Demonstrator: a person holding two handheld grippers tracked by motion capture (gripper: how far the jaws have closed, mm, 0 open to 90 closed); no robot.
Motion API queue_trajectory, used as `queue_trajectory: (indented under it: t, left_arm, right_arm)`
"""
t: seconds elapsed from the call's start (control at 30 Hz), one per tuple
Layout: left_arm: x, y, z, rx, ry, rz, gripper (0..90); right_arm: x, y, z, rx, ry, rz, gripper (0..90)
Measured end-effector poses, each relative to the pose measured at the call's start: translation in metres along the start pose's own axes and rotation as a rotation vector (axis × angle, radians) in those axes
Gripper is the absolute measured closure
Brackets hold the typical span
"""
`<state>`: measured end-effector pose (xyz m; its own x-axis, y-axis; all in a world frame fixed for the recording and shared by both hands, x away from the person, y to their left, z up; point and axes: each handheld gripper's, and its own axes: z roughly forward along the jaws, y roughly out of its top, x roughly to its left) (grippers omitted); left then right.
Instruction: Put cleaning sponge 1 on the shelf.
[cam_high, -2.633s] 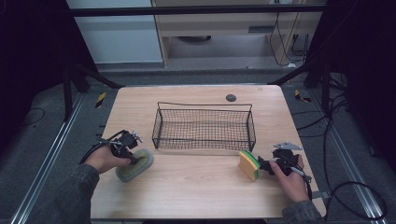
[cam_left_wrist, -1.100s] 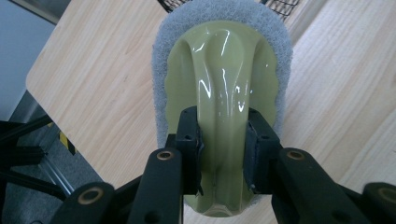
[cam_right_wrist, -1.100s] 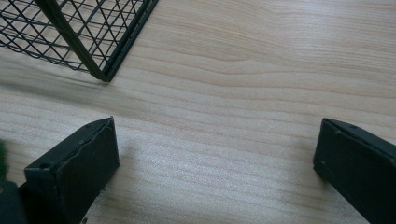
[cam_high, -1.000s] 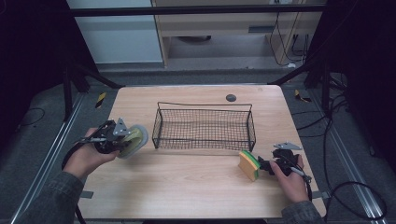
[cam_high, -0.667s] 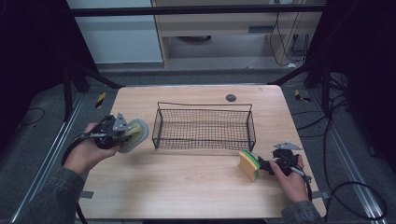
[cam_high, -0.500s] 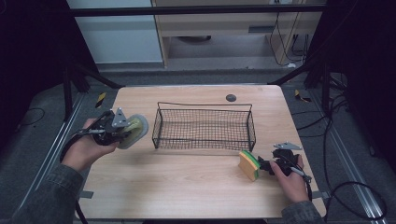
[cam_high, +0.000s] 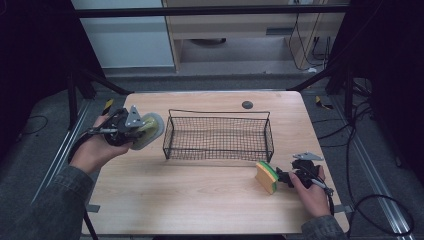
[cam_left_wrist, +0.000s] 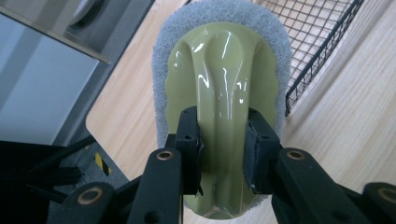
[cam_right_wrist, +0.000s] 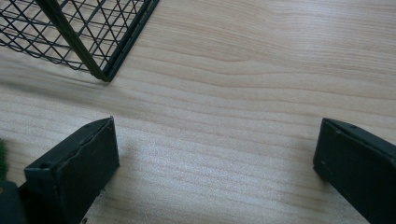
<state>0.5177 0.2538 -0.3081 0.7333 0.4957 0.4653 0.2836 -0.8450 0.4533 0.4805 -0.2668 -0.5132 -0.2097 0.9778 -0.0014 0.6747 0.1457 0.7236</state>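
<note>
A pale green scrubber (cam_high: 148, 129) with a grey pad is held in the air just left of the black wire basket (cam_high: 218, 144). My left gripper (cam_high: 135, 131) is shut on its glossy handle ridge. In the left gripper view the scrubber (cam_left_wrist: 222, 88) stands between the jaws of that gripper (cam_left_wrist: 223, 130), with the basket's corner (cam_left_wrist: 317, 51) to the right. A yellow and green sponge (cam_high: 266, 176) lies on the table near the front right. My right gripper (cam_high: 285, 176) rests right beside it. Its own view shows this gripper (cam_right_wrist: 215, 149) open over bare wood.
The basket (cam_right_wrist: 70, 32) stands mid-table and holds nothing that I can see. A small dark round disc (cam_high: 247, 104) lies near the table's far edge. The wooden table (cam_high: 200, 200) has free room in front of the basket.
My left gripper has lifted the scrubber off the front-left of the table and carried it back and up, toward the basket's left end. The right gripper and sponge have not moved.
</note>
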Motion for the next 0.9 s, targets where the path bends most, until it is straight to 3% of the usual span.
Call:
queue_trajectory:
  t: [0.27, 0.63, 0.73, 0.9]
  left_arm:
    - [0.003, 0.018, 0.005, -0.008, 0.01, 0.03, 70.4]
    - [-0.003, 0.044, 0.018, -0.016, 0.013, 0.074, 70.5]
    - [-0.005, 0.052, 0.02, -0.018, 0.025, 0.105, 70.4]
    - [-0.003, 0.062, 0.027, -0.027, 0.026, 0.115, 70.5]
  right_arm:
    - [0.0, 0.0, 0.0, 0.001, 0.0, -0.001, 0.4]
    - [0.0, 0.0, 0.0, 0.0, -0.002, -0.004, 0.4]
    - [0.0, 0.0, 0.0, 0.001, -0.002, -0.006, 0.4]
    - [-0.001, 0.0, 0.0, 0.001, 0.001, -0.008, 0.4]
